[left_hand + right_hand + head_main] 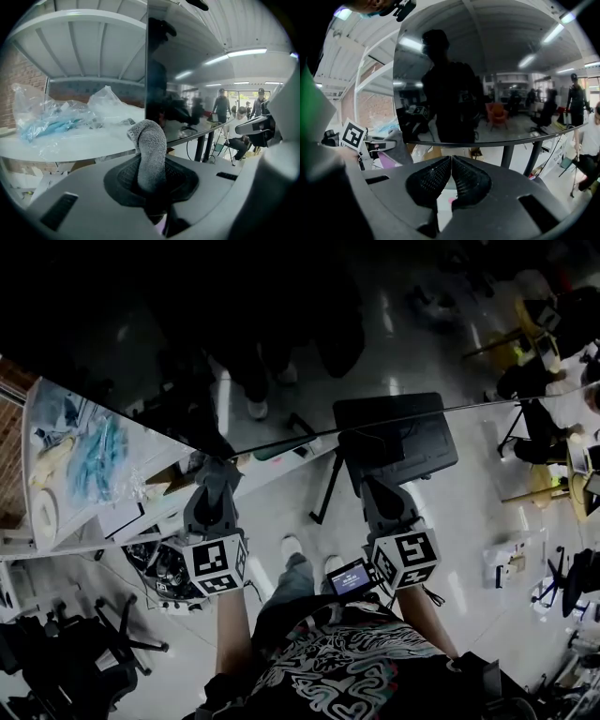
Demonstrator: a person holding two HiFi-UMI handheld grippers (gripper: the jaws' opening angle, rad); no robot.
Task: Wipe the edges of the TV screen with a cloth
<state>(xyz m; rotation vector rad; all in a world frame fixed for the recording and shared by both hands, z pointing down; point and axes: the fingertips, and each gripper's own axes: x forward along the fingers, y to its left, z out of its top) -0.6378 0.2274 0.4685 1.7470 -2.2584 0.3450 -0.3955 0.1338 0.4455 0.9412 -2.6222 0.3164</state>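
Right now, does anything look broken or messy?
Nothing looks broken or spilled. The only untidy spot is the crumpled plastic bags heaped on the white shelf left of the TV screen. The grey cloth sits pinched in the left gripper.

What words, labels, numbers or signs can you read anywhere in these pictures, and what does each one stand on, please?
No word or number can be read in any view.
The small screen beside the right cube: bluish, its lines too small to read.
The left cube and the right cube: black-and-white square patterns, no letters.
The grey cloth: no tag or print shows.
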